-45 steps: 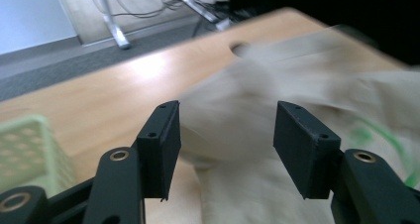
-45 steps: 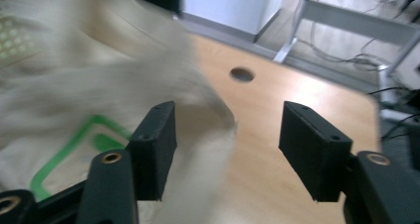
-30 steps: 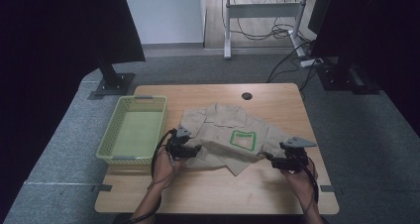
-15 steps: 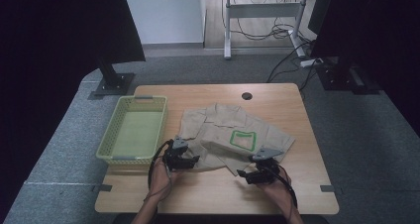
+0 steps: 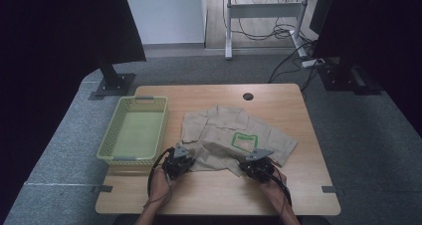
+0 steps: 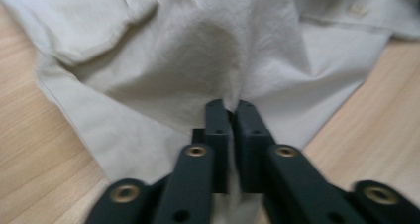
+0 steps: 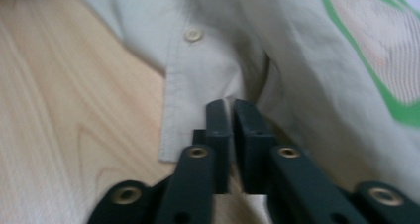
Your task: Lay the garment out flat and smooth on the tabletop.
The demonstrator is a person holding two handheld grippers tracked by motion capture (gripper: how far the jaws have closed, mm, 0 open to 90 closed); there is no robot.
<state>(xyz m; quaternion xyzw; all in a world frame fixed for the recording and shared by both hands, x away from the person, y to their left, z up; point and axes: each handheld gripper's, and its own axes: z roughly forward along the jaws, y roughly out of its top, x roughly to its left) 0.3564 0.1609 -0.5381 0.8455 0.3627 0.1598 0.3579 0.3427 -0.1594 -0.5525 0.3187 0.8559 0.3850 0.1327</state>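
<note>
Grey carpet surrounds a wooden tabletop, with dark screens to either side and desk legs and cables beyond. On the tabletop lies a beige shirt, spread and creased at the middle, its printed green square facing up. Just left of it stands a light green basket near the left edge, apart from the shirt.

Left claw: at the shirt's near left hem, held by a hand entering from below. Its jaws have just been closing; in the left gripper view they stand almost together, pinching a fold of cloth that puckers up between them.

Right claw: at the shirt's near edge, below the green square. Its jaws have likewise just been closing; in the right gripper view they nip the fabric beside the buttoned placket, a button showing just beyond.
</note>
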